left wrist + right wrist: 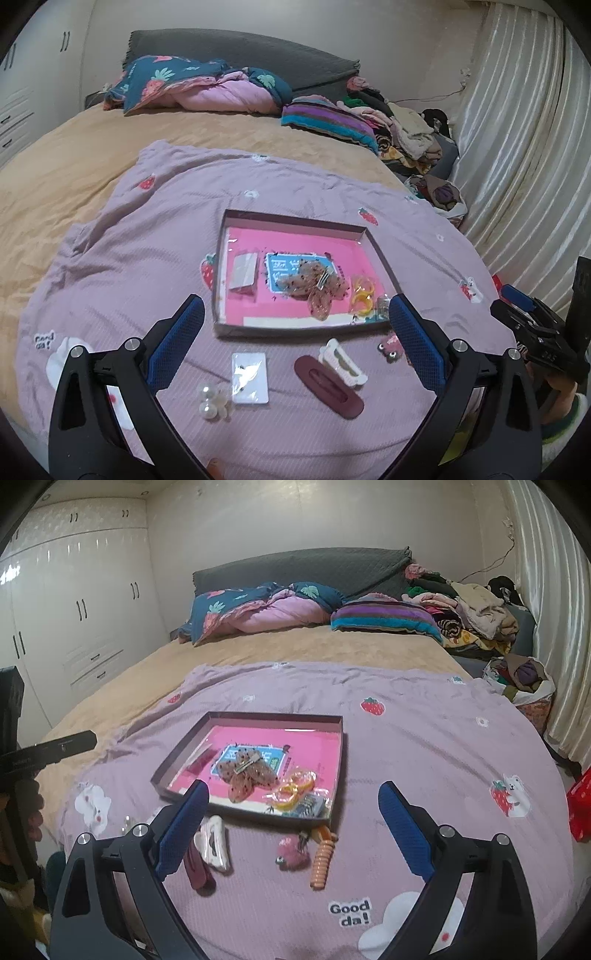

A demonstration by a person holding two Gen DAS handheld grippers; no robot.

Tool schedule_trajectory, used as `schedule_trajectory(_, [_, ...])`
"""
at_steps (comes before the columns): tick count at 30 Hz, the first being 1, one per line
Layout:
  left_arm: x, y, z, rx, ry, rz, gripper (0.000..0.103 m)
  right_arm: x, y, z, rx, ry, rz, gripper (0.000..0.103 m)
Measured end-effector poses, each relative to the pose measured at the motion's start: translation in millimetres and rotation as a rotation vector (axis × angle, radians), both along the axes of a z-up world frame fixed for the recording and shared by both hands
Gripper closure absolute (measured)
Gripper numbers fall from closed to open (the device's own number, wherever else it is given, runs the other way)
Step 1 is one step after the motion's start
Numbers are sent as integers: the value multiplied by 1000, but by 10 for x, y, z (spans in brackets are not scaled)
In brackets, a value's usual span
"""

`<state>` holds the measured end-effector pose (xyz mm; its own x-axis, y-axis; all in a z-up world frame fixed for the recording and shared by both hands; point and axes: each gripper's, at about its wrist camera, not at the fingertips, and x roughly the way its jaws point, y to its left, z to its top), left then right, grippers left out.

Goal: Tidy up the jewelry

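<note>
A shallow box with a pink floor lies on the lilac blanket and holds a dotted bow clip, yellow rings in a bag and a small card. In front of it lie a white claw clip, a maroon flat clip, a bagged earring card, pearls, a pink plush charm and an orange spiral tie. My left gripper is open and empty above the clips. My right gripper is open and empty above the charm.
The lilac blanket covers a tan bed. Pillows and a quilt lie at the headboard, with a clothes pile at the right. Curtains hang on the right, wardrobes on the left.
</note>
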<state>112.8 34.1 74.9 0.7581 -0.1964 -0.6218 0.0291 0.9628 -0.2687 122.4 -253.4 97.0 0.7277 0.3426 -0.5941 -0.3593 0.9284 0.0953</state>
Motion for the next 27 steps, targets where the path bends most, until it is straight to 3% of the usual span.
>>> schedule_trajectory(10, [-195, 151, -187, 21, 31, 40, 10, -188, 15, -229, -9, 47, 21, 11])
schedule_trajectory(27, [-350, 307, -716, 73, 128, 66, 10, -398, 443, -665, -35, 142, 125, 11])
